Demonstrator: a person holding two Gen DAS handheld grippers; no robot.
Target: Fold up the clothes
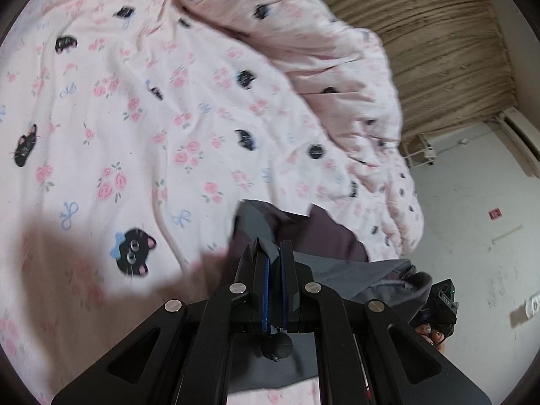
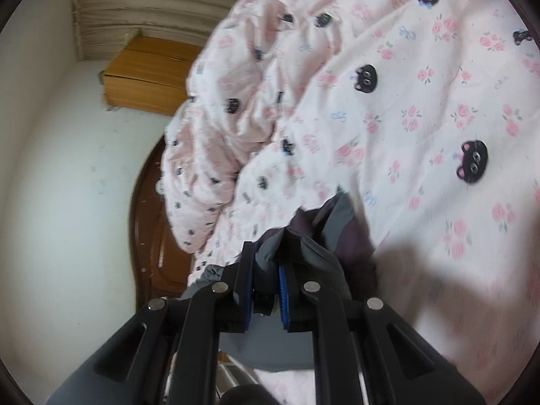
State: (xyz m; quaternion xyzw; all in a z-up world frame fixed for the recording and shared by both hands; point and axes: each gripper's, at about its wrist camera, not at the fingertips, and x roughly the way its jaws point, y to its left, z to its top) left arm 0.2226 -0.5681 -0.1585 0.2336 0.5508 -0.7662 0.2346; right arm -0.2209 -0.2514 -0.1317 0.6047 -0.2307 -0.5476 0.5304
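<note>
A grey garment (image 1: 341,270) with dark purple panels hangs stretched between my two grippers above the bed. My left gripper (image 1: 272,246) is shut on one edge of it, the cloth pinched between its blue pads. In the right wrist view the same grey garment (image 2: 324,233) bunches between the fingers of my right gripper (image 2: 266,253), which is shut on a thick fold. Both views are blurred. At the lower right of the left wrist view, the right gripper's body (image 1: 442,307) shows with a hand (image 1: 433,332) on it.
The bed is covered by a pink sheet (image 1: 118,128) with black cat faces and roses. A rumpled quilt (image 1: 337,67) of the same print lies along its far side. Beyond are beige curtains (image 1: 438,33), a white wall (image 2: 67,185), a wooden cabinet (image 2: 145,74) and a dark wooden bed board (image 2: 152,229).
</note>
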